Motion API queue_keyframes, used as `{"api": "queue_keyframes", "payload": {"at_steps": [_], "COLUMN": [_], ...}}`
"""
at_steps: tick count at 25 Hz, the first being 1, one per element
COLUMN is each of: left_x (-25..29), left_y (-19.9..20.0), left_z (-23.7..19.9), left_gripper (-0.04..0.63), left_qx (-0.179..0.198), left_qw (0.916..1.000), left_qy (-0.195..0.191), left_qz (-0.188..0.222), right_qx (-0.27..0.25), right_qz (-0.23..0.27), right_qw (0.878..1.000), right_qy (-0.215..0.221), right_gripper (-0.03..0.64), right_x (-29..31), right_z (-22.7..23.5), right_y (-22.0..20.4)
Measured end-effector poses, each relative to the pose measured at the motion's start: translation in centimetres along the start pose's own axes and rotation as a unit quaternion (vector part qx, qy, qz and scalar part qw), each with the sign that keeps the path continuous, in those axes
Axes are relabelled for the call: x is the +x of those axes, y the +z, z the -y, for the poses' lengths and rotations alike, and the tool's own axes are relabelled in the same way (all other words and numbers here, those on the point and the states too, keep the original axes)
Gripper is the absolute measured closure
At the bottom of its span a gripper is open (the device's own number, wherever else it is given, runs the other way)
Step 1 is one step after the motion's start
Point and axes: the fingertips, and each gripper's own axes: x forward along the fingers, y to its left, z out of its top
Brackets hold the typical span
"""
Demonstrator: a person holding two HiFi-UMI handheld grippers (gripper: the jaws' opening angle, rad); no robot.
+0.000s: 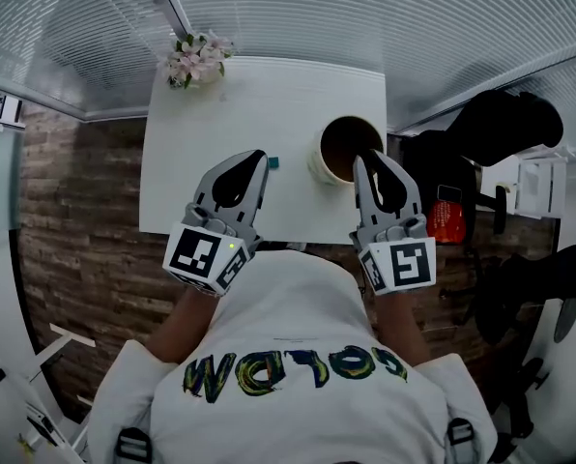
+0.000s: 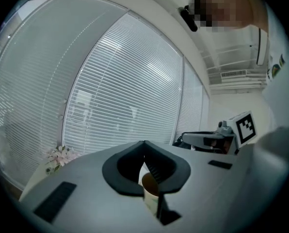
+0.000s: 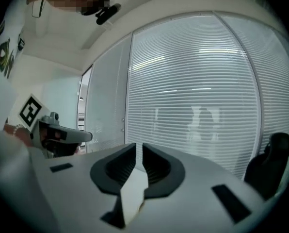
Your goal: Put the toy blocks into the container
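Yellow-green lettering (image 1: 293,375) across shirt (image 1: 298,307) back, upside down, not clearly readable, black-and-white square marker (image 1: 199,253) on left gripper (image 1: 260,159) cube, second marker (image 1: 411,262) on right gripper (image 1: 362,162) cube

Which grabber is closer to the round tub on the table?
Right. Seen from above, the right gripper appears at the rim of the tub; the left gripper is off to its left, beside a small blue block.

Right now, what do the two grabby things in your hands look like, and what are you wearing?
The left gripper and right gripper are light grey, with pointed, beak-like jaws lined in ridged black. Each carries a cube with black-and-white square markers at its back. No cables show. The person wears a white T-shirt with colourful lettering.
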Motion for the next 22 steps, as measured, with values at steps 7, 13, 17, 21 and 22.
{"api": "queue_keyframes", "payload": {"at_steps": [7, 13, 17, 21, 22], "left_x": [-0.5, -0.2, -0.3, -0.2, -0.2], "left_y": [-0.1, -0.9, -1.4, -2.6, -3.0], "left_z": [-0.5, -0.8, -0.6, -1.0, -1.1], "left_gripper": [0.583, 0.583, 0.582, 0.583, 0.583], "left_qx": [0.005, 0.008, 0.005, -0.001, -0.002], "left_qw": [1.0000, 0.9999, 0.9999, 0.9996, 0.9995], "left_qy": [0.007, -0.001, -0.007, -0.005, -0.004], "left_qz": [-0.002, -0.011, -0.012, -0.026, -0.031], "right_qx": [-0.015, -0.014, -0.013, -0.004, -0.003], "right_qz": [0.023, 0.022, 0.011, 0.001, -0.001], "right_qw": [1.000, 1.000, 1.000, 1.000, 1.000], "right_qy": [0.012, 0.014, 0.013, 0.014, 0.014], "right_gripper": [0.607, 0.607, 0.607, 0.607, 0.607], "right_x": [-1.0, -0.8, -0.7, -0.5, -0.5], "right_z": [-1.7, -2.0, -2.1, -2.3, -2.3], "right_y": [2.3, 2.4, 1.4, 0.5, 0.2]}}
